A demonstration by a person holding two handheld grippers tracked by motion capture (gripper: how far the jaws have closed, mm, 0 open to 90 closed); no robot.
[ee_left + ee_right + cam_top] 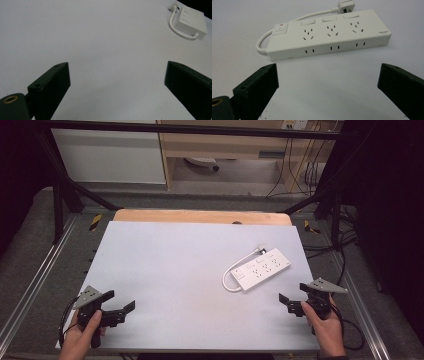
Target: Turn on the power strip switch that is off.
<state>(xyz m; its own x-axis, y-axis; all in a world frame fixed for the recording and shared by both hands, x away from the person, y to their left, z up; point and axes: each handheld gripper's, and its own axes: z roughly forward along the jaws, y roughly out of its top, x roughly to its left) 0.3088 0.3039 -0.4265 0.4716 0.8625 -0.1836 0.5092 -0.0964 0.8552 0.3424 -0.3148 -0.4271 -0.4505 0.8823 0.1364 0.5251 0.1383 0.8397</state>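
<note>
A white power strip [262,267] lies flat on the pale mat at the right, its short cable looped round to a plug [261,251] at its far end. My right gripper [292,293] is held open just in front of it, with nothing between its jaws. From the right gripper view the power strip [329,32] lies a little beyond the gripper [328,77], sockets facing up and the switch [280,28] at the left. Near the front left corner my left gripper [120,301] is open and holds nothing. The power strip [191,22] sits far off, beyond the left gripper [117,77].
The pale mat [175,270] covers a wooden table [200,216] set inside a metal frame [35,280]. Black cables [350,250] lie on the floor to the right. A shelf unit [225,155] stands behind the table.
</note>
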